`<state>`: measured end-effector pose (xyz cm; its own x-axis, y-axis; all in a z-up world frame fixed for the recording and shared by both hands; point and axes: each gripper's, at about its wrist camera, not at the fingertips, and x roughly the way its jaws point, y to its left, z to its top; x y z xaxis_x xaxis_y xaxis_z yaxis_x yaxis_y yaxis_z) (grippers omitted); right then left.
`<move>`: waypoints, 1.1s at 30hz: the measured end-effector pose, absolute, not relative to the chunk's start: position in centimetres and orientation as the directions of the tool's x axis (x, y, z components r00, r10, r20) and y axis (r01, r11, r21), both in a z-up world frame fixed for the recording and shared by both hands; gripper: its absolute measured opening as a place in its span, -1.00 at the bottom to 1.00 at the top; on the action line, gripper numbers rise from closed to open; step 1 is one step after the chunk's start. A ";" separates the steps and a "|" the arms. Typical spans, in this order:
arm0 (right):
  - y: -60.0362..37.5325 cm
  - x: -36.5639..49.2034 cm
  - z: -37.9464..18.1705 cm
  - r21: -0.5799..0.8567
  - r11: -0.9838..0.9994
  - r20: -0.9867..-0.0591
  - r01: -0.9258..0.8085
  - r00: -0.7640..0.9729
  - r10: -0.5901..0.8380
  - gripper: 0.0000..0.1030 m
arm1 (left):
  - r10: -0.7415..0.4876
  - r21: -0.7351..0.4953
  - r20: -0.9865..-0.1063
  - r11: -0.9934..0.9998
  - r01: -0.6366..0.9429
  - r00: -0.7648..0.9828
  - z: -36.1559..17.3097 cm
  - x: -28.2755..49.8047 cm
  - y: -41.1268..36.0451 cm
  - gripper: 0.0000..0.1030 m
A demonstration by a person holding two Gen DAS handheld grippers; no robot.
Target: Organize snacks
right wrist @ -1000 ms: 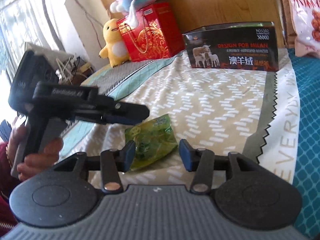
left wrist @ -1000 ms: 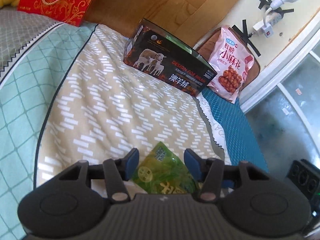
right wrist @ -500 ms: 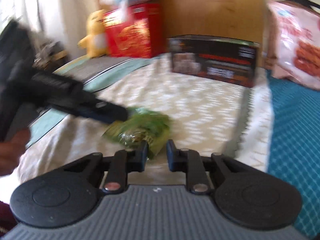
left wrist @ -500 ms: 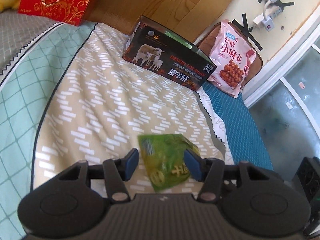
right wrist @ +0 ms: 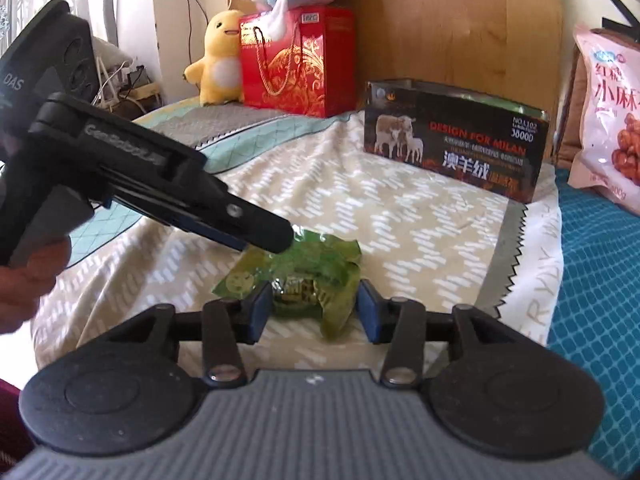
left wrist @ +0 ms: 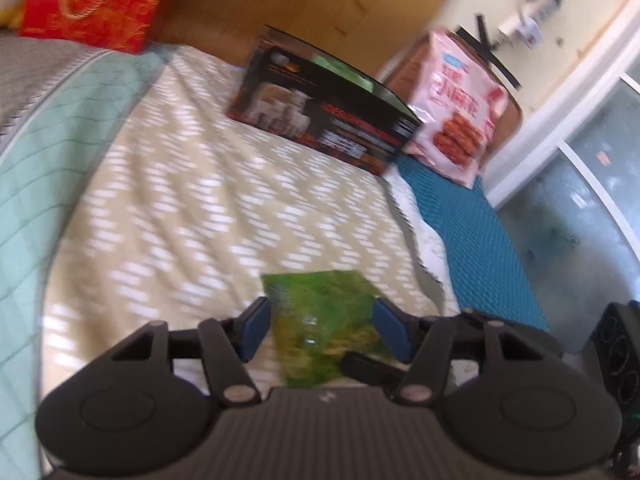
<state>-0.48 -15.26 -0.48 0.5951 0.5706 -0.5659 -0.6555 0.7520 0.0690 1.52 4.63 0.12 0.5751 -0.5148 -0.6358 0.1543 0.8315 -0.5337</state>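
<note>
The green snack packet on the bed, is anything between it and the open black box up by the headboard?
Nothing visible. Between the green snack packet and the black box lies only bare patterned blanket. The left gripper and right gripper flank the packet on the near side, jaws opening, pads not pressing.

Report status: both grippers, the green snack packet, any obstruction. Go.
Left gripper and right gripper opening, both straddling the green snack packet on the bedspread. Dark box beyond, path open.

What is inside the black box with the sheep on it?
The black box is open on top, and something light green peeks out. Its walls hide the rest, so what it is cannot be told.
</note>
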 end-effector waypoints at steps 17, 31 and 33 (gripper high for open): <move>-21.8 2.5 -1.1 0.416 0.796 -0.507 -0.439 0.615 0.604 -0.48 | -0.573 -0.628 -0.605 0.770 0.111 0.553 0.0 3.2 6.8 0.16; -26.3 4.3 -3.0 0.717 0.644 -0.424 -0.265 0.567 0.706 -0.67 | -0.685 -0.715 -0.545 0.681 0.159 0.484 -1.0 6.8 3.7 -0.10; -26.1 4.5 -2.4 0.707 0.649 -0.421 -0.282 0.569 0.706 -0.68 | -0.699 -0.729 -0.529 0.665 0.164 0.480 -0.7 7.0 3.7 -0.10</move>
